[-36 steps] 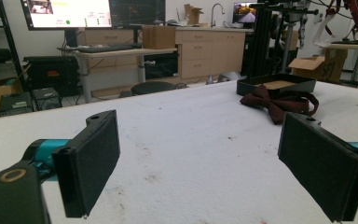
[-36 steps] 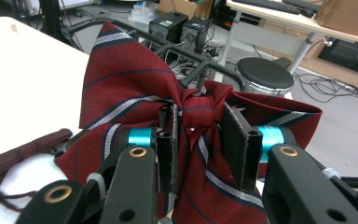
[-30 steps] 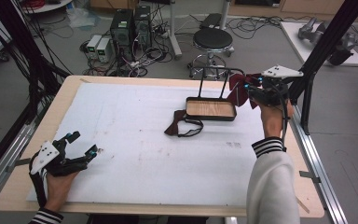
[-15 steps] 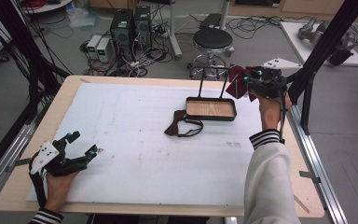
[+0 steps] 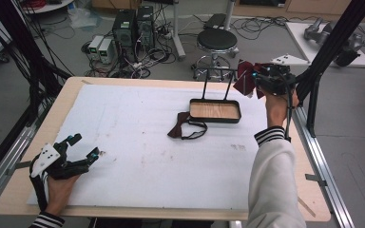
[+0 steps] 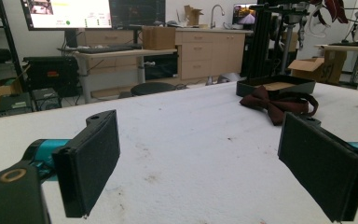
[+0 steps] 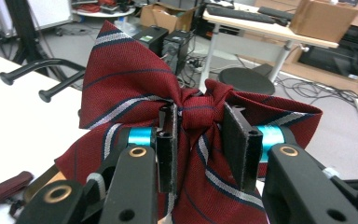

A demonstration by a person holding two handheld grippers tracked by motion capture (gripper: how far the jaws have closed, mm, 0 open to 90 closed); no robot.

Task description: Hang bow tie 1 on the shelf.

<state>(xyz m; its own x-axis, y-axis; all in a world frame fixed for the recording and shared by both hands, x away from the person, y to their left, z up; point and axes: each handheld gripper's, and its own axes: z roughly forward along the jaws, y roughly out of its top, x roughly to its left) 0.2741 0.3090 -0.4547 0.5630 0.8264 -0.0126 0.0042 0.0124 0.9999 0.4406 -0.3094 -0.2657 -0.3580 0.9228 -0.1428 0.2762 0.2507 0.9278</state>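
My right gripper (image 5: 255, 80) (image 7: 200, 135) is shut on the knot of a red striped bow tie (image 5: 244, 81) (image 7: 135, 88). It holds the tie in the air at the table's far right, beside the black stand rods (image 5: 216, 80) (image 7: 32, 70). Those rods rise from a black tray (image 5: 215, 101) (image 6: 275, 84) with a wooden bottom. A dark maroon bow tie (image 5: 183, 127) (image 6: 272, 103) with its strap lies on the white sheet just left of the tray. At the near left corner, my left gripper (image 5: 84, 145) (image 6: 205, 154) rests open, with nothing between its jaws.
A white foam sheet (image 5: 138, 142) covers most of the wooden table. A black frame post (image 5: 323, 61) stands close to my right hand. Beyond the far edge are a stool (image 5: 217, 40) and computers (image 5: 133, 23) on the floor.
My right gripper has carried the striped bow tie a little farther from the person, toward the table's far edge. The left gripper has stayed put.
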